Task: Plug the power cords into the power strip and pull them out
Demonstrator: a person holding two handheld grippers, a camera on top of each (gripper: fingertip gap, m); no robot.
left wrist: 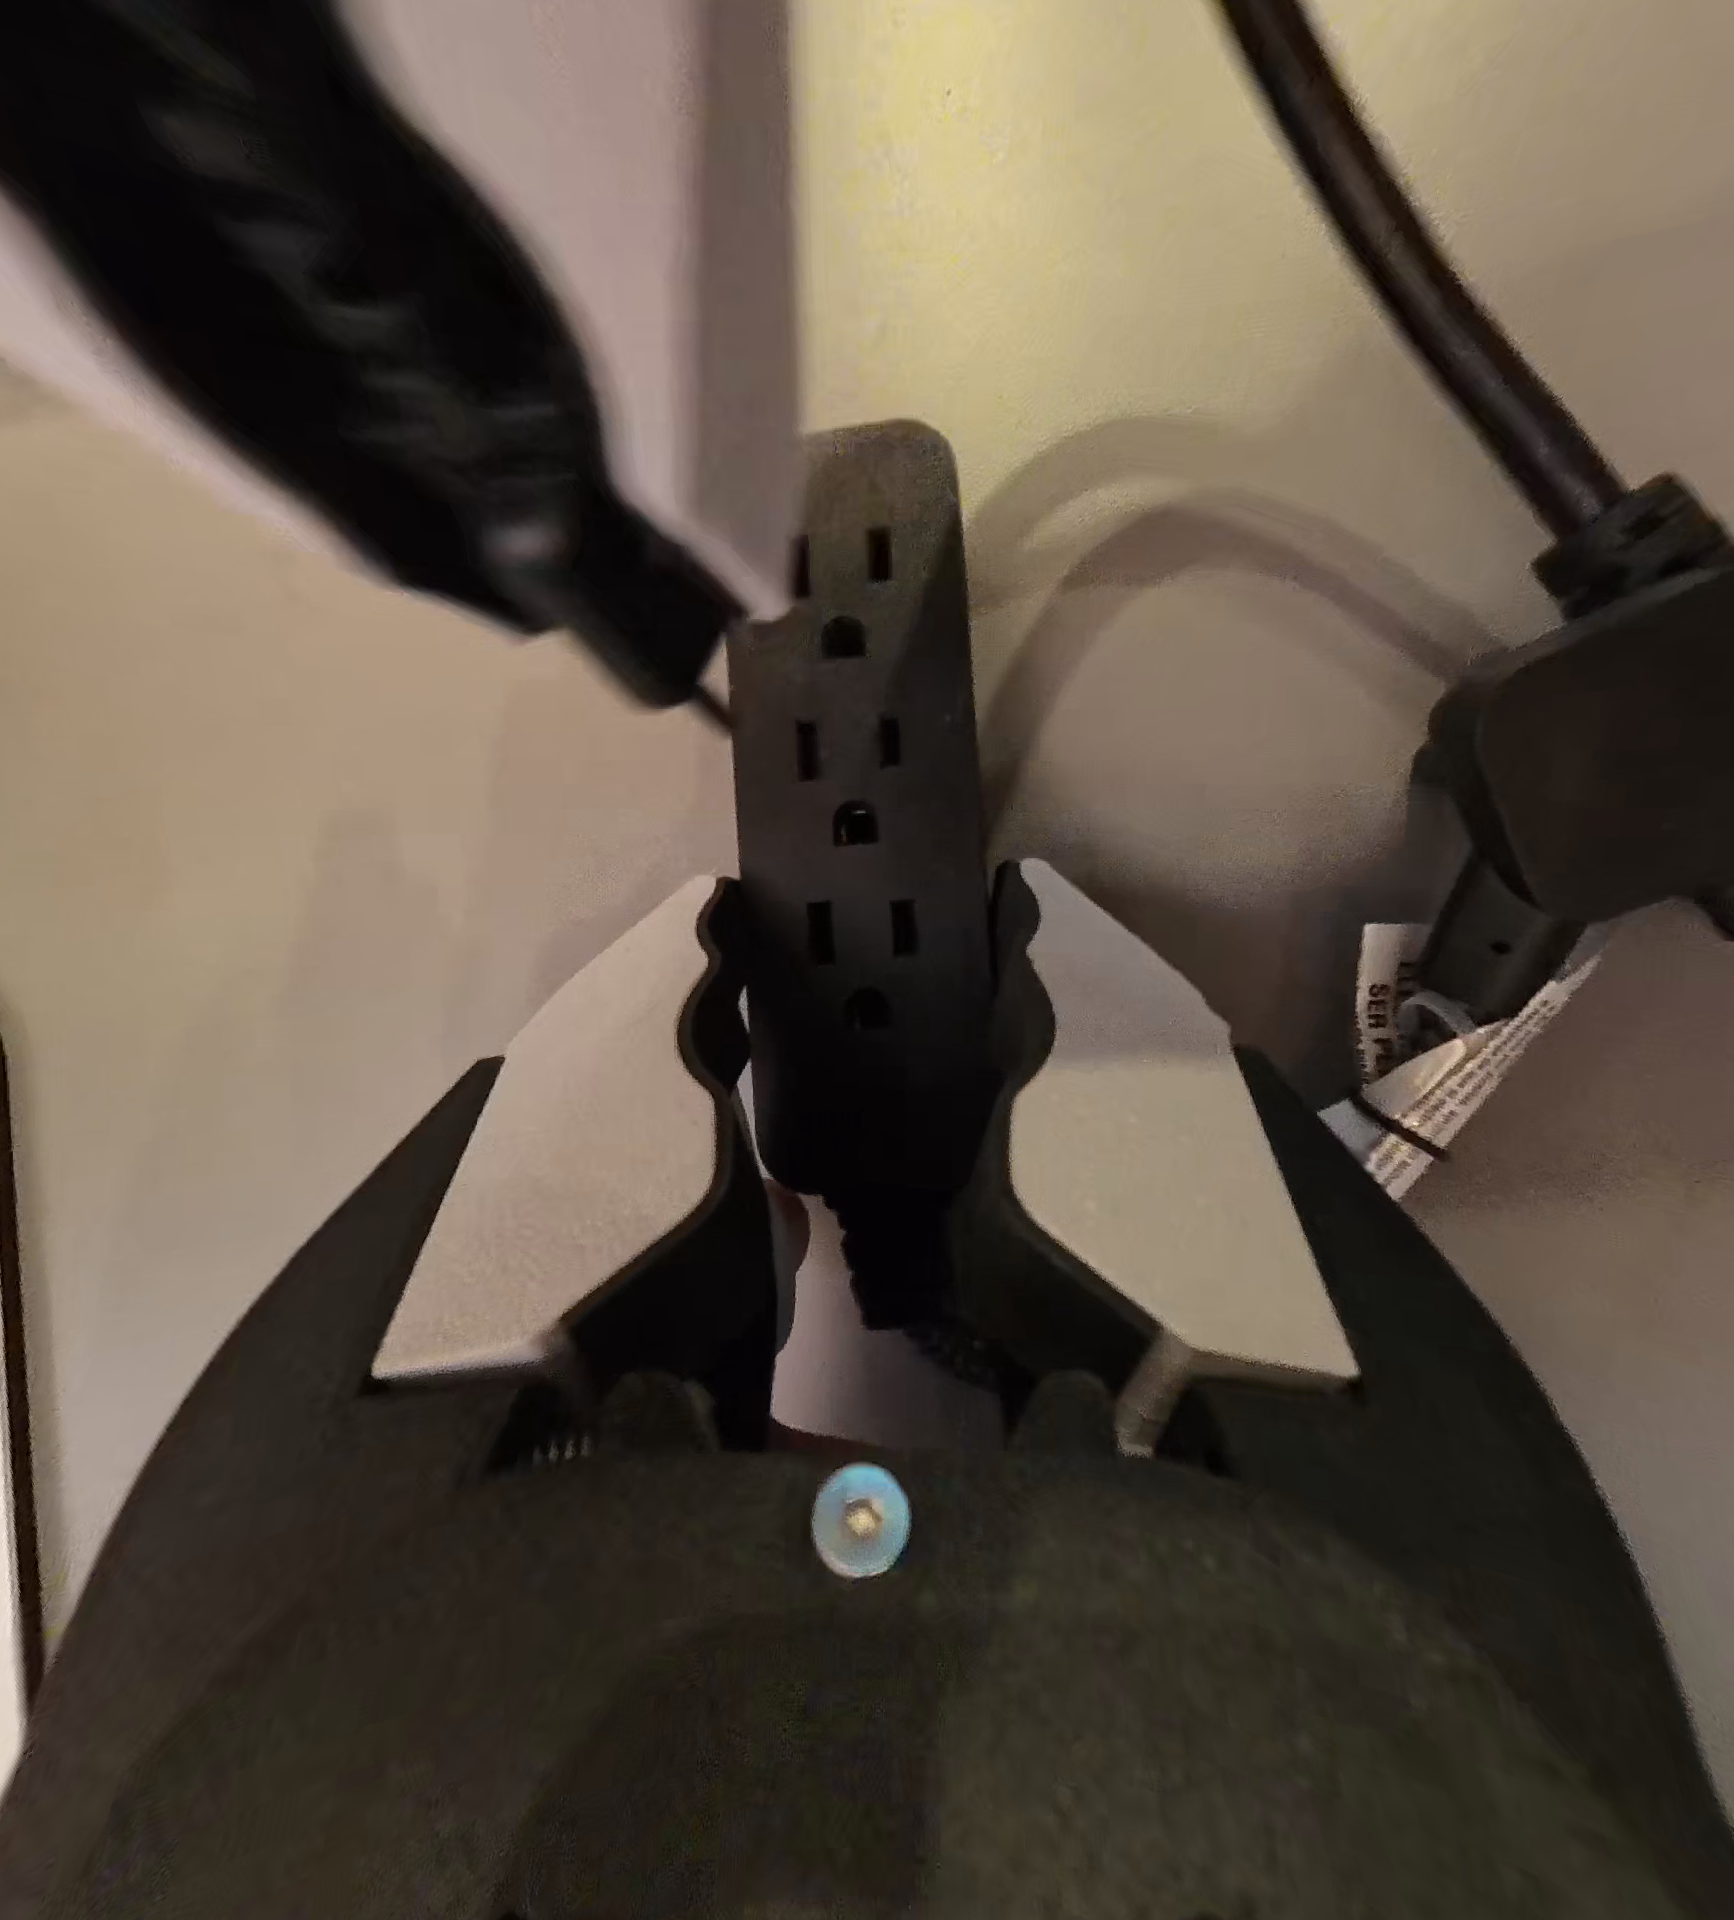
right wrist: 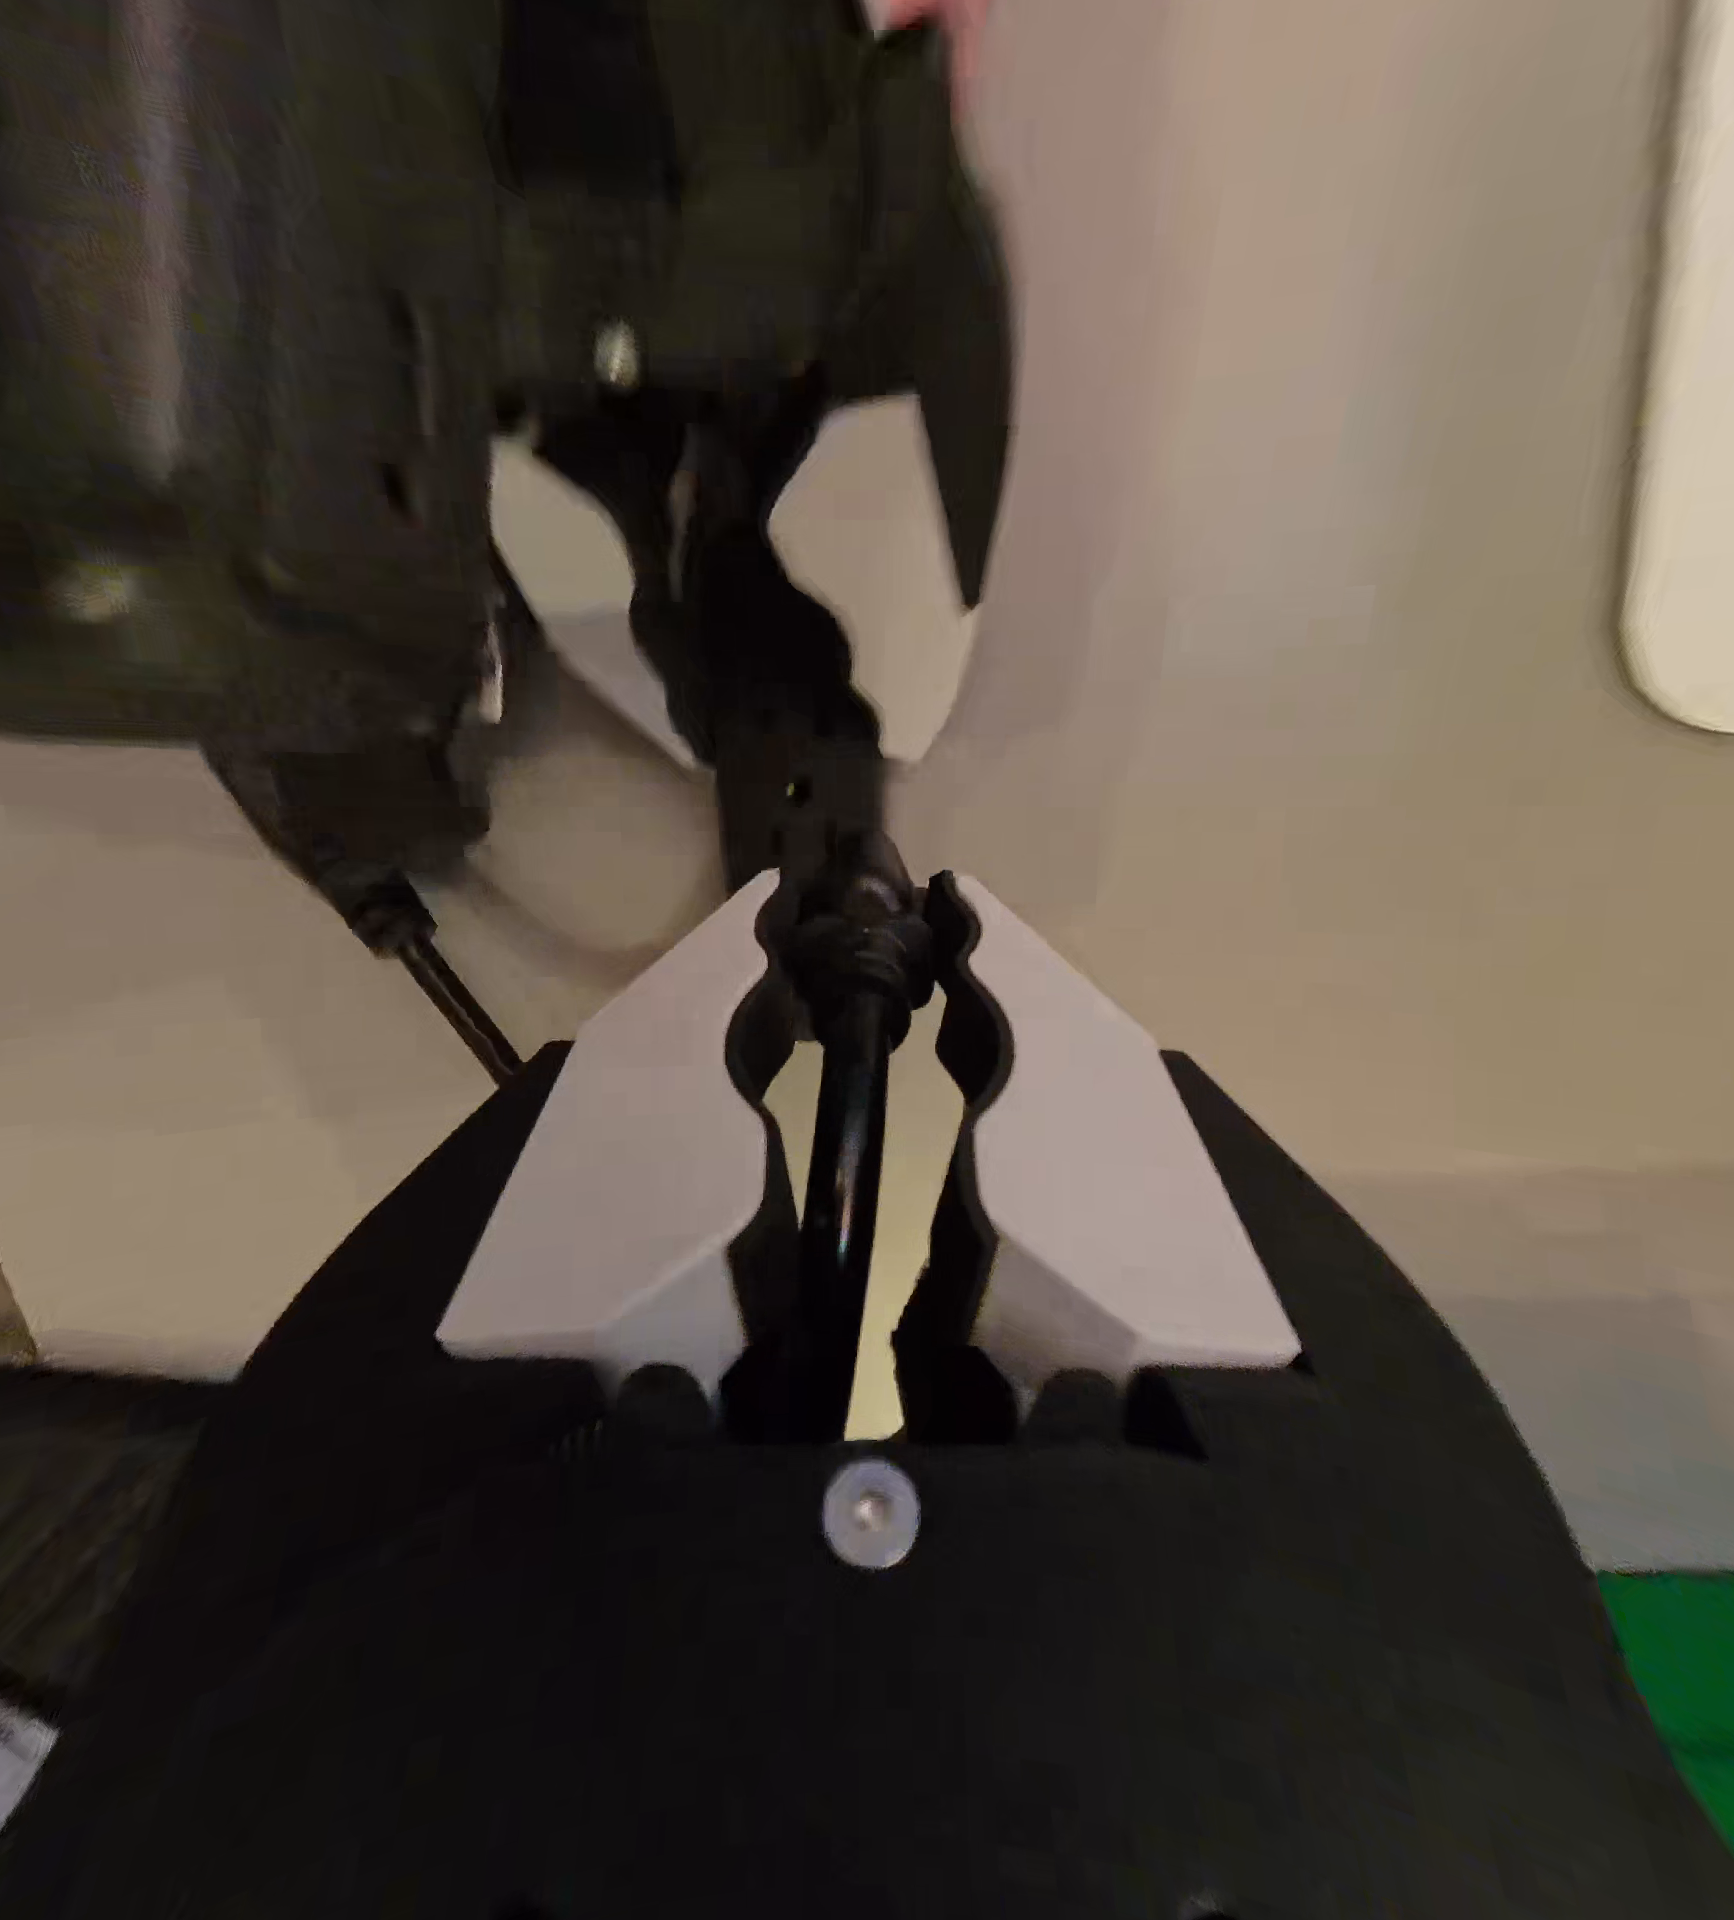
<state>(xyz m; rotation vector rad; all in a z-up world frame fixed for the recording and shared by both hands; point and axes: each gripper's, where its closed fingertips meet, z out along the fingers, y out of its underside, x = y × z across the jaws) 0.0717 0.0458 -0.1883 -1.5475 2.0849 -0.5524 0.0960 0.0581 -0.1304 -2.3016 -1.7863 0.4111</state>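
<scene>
Three outlets are seen on the strip point(left wrist: 868, 821), all empty; its near end is clamped between the fingers of the left gripper point(left wrist: 868, 997), long axis running straight away from that gripper, outlet face toward the camera. The right gripper point(right wrist: 858, 956) is closed on a plug point(right wrist: 847, 935) at its ribbed strain relief, with the cord point(right wrist: 842, 1153) trailing back between the fingers. In the left wrist view that gripper is seen blurred at upper left, and a thin dark tip, taken to be a prong, sits just at the strip's left edge between the far and middle outlets; whether it touches cannot be told. Judged: the plug lies off to the left of the outlet face and must be brought across and squared to it before being pushed in. The strip is held by the left, so the travel falls to the right. The outlet face is shown only by the left wrist view; the grip on the plug only by the right, where the strip is largely hidden behind the plug. A second plug point(left wrist: 1632, 769) with a tag point(left wrist: 1465, 1081) lies loose to the right on the table point(left wrist: 271, 883).
</scene>
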